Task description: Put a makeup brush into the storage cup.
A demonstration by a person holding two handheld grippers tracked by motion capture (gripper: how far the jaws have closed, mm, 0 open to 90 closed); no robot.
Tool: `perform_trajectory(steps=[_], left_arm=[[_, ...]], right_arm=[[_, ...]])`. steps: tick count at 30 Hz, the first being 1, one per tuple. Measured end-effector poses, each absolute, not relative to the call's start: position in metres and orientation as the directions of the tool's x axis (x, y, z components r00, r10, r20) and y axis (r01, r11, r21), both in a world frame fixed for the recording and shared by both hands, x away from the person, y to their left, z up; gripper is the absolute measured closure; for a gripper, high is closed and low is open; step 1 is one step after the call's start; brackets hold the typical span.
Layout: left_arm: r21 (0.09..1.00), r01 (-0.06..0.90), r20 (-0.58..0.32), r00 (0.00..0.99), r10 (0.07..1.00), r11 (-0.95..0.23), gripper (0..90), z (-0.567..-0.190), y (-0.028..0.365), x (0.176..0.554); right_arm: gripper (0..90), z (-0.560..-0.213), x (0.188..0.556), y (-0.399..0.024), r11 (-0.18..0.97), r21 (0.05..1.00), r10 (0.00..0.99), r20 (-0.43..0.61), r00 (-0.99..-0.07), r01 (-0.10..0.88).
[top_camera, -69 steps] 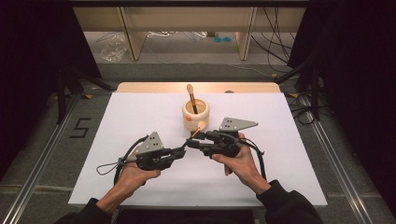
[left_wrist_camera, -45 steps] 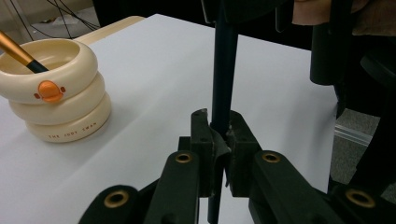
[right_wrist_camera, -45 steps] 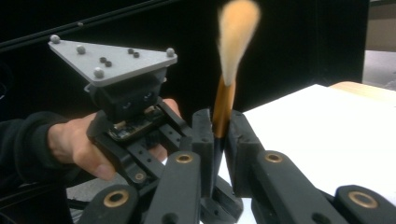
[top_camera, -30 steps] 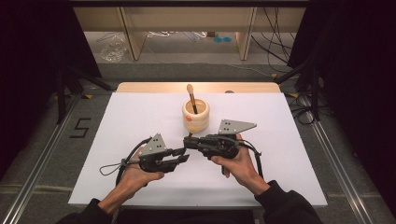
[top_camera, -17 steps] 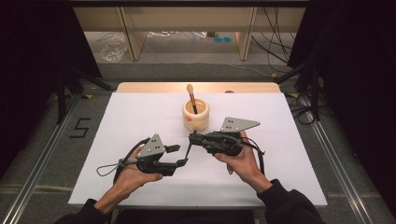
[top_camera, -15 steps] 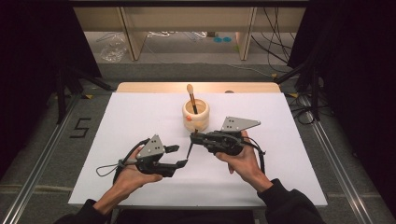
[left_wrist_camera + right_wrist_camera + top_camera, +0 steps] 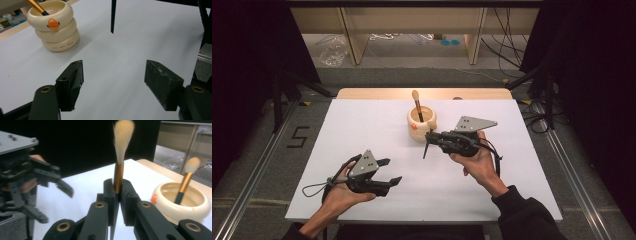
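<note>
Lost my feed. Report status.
Left hand-held gripper just opened, empty. Right hand-held gripper shut on brush. Cream holder close by, path clear.

From my station I see a white table (image 7: 522, 130) with a pale wooden strip (image 7: 377, 93) along its far edge. Grey floor (image 7: 257, 145) surrounds it, marked with a "5" (image 7: 298, 136) at the left. Beyond stands a wooden shelf frame (image 7: 412, 25); black curtains (image 7: 242, 50) darken both sides.

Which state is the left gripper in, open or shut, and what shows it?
Open. In its own view the left gripper has its jaws far apart with bare white table between them; they have just been opening.
</note>
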State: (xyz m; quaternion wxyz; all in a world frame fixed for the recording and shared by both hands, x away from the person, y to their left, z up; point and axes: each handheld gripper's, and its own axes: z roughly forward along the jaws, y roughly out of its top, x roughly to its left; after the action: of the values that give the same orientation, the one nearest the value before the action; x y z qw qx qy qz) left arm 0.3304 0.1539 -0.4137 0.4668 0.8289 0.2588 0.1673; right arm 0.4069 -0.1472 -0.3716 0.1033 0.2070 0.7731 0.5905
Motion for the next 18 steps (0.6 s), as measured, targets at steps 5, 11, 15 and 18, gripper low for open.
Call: perform_trajectory(steps=[5,11,15,18], left_arm=[[0.853,0.301,0.022,0.796,0.605,-0.427,31.2,-0.418,0.159,0.324],[0.845,0.309,0.024,0.793,0.609,-0.437,29.6,-0.422,0.163,0.321],[0.839,0.306,0.04,0.79,0.612,-0.451,27.7,-0.424,0.167,0.32],[0.839,0.331,0.021,0.774,0.633,-0.432,26.3,-0.427,0.168,0.316]], right_arm=[[84.8,-0.372,0.42,-0.152,0.223,0.954,0.477,0.073,-0.876,0.2],[84.8,-0.372,0.434,-0.154,0.219,0.95,0.497,0.087,-0.864,0.222],[84.8,-0.373,0.444,-0.156,0.211,0.954,0.511,0.078,-0.856,0.213],[84.8,-0.371,0.45,-0.156,0.213,0.95,0.521,0.085,-0.849,0.226]])
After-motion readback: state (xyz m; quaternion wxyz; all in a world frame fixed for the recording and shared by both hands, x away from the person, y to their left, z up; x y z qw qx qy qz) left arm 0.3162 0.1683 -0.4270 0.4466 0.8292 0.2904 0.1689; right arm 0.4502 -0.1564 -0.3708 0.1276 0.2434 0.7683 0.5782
